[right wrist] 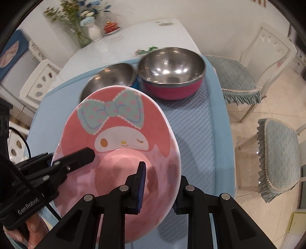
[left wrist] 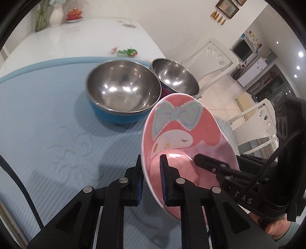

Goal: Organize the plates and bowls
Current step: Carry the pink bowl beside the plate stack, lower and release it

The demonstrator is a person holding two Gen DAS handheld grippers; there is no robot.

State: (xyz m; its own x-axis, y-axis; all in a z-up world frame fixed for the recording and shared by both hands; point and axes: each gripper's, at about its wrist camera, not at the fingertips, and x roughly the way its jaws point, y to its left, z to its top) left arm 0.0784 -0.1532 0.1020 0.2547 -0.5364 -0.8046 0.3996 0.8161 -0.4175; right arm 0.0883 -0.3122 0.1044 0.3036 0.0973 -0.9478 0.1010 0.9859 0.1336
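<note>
A pink cartoon plate (left wrist: 183, 134) with a bow and a rabbit face is held up off the blue mat, tilted. My left gripper (left wrist: 152, 180) is shut on its left rim, and my right gripper (right wrist: 158, 189) is shut on its right rim. The plate also fills the right wrist view (right wrist: 118, 138). The right gripper shows in the left wrist view (left wrist: 210, 162), and the left gripper shows in the right wrist view (right wrist: 76, 159). Behind the plate stand a steel bowl with a blue outside (left wrist: 122, 90) and a steel bowl with a pink outside (right wrist: 172, 70), side by side.
A light blue mat (left wrist: 47, 124) covers the near end of a white table (left wrist: 76, 38). Candy wrappers (left wrist: 127, 51), a white vase (left wrist: 55, 15) and a red lidded dish (left wrist: 74, 14) sit farther back. White chairs with blue cushions (right wrist: 235, 80) stand to the right.
</note>
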